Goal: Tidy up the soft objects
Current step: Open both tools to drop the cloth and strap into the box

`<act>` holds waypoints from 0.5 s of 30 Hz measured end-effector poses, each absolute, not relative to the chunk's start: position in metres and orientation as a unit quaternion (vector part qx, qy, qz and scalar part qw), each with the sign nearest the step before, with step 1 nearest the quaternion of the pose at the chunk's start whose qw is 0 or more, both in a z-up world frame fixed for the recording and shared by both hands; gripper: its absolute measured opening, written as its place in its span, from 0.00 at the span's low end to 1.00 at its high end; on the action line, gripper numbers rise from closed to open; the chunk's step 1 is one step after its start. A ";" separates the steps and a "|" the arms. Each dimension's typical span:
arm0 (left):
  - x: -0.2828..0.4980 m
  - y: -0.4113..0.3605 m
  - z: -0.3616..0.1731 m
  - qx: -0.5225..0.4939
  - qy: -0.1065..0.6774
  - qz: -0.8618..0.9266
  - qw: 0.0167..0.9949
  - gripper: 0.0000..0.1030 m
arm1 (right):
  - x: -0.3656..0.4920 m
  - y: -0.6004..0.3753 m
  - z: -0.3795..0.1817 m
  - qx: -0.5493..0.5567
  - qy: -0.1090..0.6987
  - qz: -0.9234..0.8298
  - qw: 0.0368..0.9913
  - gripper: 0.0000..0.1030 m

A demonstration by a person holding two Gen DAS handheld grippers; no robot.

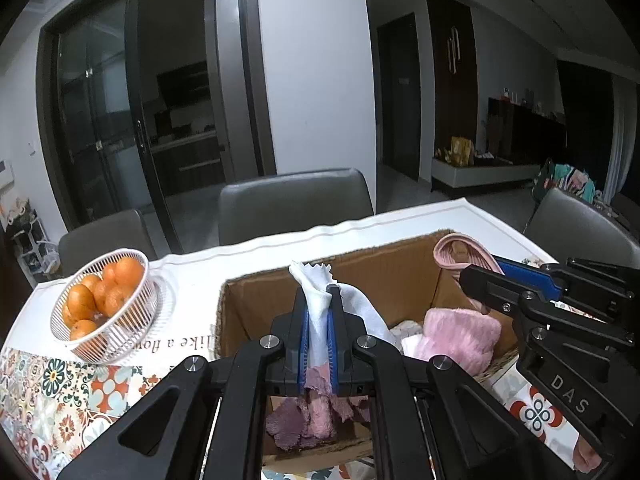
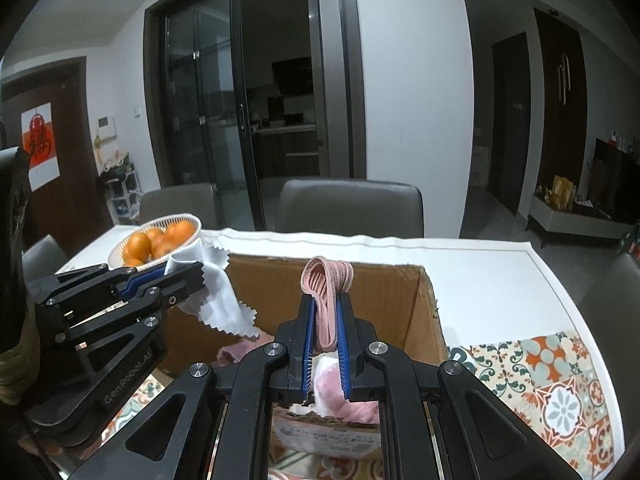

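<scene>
An open cardboard box (image 1: 380, 268) (image 2: 424, 312) stands on the table right in front of both grippers. My left gripper (image 1: 319, 292) (image 2: 198, 270) is shut on a white cloth (image 1: 320, 312) (image 2: 218, 304) with zigzag edges, held above the box's left side. My right gripper (image 2: 325, 300) (image 1: 476, 274) is shut on a pink ribbed band (image 2: 326, 280) (image 1: 464, 254), folded over, above the box's right side. Inside the box lie a fluffy pink piece (image 1: 460, 336) (image 2: 340, 392) and a purple fuzzy piece (image 1: 296, 420).
A white wire basket (image 1: 120, 340) (image 2: 188, 220) of oranges stands on the table left of the box. A patterned tablecloth (image 1: 48, 392) (image 2: 560, 380) covers the near table. Grey chairs (image 1: 296, 200) (image 2: 352, 204) stand behind the far edge.
</scene>
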State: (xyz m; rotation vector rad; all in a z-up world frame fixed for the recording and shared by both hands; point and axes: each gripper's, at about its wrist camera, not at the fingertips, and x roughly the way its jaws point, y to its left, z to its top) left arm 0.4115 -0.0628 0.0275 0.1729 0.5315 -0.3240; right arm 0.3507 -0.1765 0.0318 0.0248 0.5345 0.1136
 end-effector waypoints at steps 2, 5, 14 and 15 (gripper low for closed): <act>0.414 -0.064 0.024 0.088 0.268 -0.158 0.946 0.10 | 0.355 -0.177 0.029 0.010 0.271 0.057 0.961 0.12; 0.419 -0.064 0.021 0.086 0.276 -0.159 0.944 0.13 | 0.362 -0.179 0.025 0.011 0.279 0.058 0.958 0.12; 0.405 -0.062 0.028 0.091 0.262 -0.126 0.952 0.55 | 0.369 -0.186 0.021 0.012 0.288 0.044 0.957 0.48; 0.403 -0.060 0.029 0.091 0.259 -0.121 0.954 0.61 | 0.367 -0.187 0.022 0.011 0.287 0.039 0.957 0.48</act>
